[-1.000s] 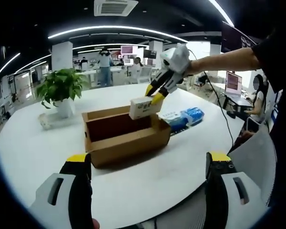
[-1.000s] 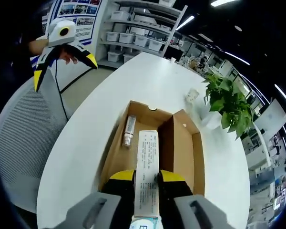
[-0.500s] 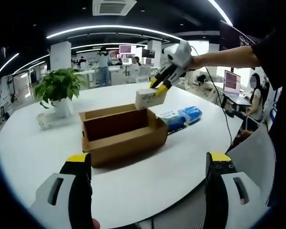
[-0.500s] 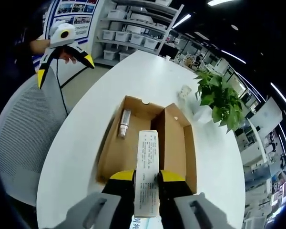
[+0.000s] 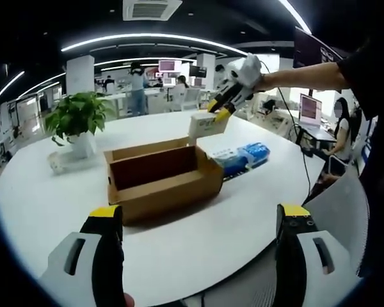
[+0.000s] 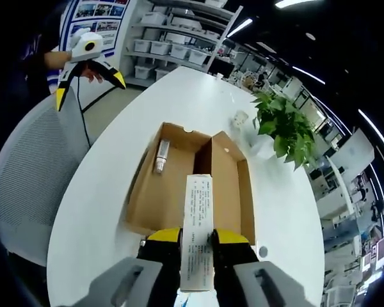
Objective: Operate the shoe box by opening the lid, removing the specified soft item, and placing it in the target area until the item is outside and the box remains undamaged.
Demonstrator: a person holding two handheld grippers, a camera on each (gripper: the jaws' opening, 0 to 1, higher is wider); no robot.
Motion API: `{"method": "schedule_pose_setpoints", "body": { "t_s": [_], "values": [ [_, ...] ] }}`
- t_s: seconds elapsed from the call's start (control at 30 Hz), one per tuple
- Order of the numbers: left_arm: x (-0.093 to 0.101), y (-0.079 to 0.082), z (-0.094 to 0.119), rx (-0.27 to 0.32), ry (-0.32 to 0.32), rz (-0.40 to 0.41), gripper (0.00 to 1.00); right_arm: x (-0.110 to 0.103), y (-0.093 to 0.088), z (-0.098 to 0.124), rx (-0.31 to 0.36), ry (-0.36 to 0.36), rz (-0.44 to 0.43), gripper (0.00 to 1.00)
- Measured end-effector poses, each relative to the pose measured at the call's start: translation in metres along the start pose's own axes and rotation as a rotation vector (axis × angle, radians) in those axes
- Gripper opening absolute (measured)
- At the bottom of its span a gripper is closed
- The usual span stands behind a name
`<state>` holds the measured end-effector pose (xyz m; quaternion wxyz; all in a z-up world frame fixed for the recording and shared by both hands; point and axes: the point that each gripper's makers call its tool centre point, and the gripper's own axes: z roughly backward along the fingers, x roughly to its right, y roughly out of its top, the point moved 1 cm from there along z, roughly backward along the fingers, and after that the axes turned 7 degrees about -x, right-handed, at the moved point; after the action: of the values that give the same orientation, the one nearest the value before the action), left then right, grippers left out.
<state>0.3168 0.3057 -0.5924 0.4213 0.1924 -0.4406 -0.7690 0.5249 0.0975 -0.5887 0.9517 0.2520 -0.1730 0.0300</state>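
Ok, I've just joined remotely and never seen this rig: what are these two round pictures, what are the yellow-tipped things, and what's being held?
There is no robot arm. A person holds a two-jaw claw in each hand, and a fisheye camera rides on each.

Left gripper view: the left claw is open and empty above the white table. Ahead sits the open cardboard shoe box, beside it blue packets, behind it a potted plant.

The right claw reaches in from the right, shut on a slim white carton and holding it in the air above the box.

Right gripper view: looking down past that carton, a small tube lies inside the box.
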Motion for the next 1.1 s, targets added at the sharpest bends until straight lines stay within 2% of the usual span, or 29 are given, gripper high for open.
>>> {"method": "schedule_pose_setpoints", "body": {
  "t_s": [0.13, 0.57, 1.1],
  "values": [
    [0.001, 0.002, 0.000, 0.008, -0.005, 0.007, 0.99, 0.001, -0.012, 0.006, -0.014, -0.002, -0.003, 0.14],
    [0.001, 0.000, -0.003, -0.022, -0.005, 0.005, 0.99, 0.011, -0.047, 0.023, -0.045, -0.024, -0.033, 0.14],
    [0.001, 0.001, -0.009, -0.038, -0.013, 0.003, 0.99, 0.027, -0.104, 0.032, -0.102, -0.052, -0.080, 0.14]
  ]
}}
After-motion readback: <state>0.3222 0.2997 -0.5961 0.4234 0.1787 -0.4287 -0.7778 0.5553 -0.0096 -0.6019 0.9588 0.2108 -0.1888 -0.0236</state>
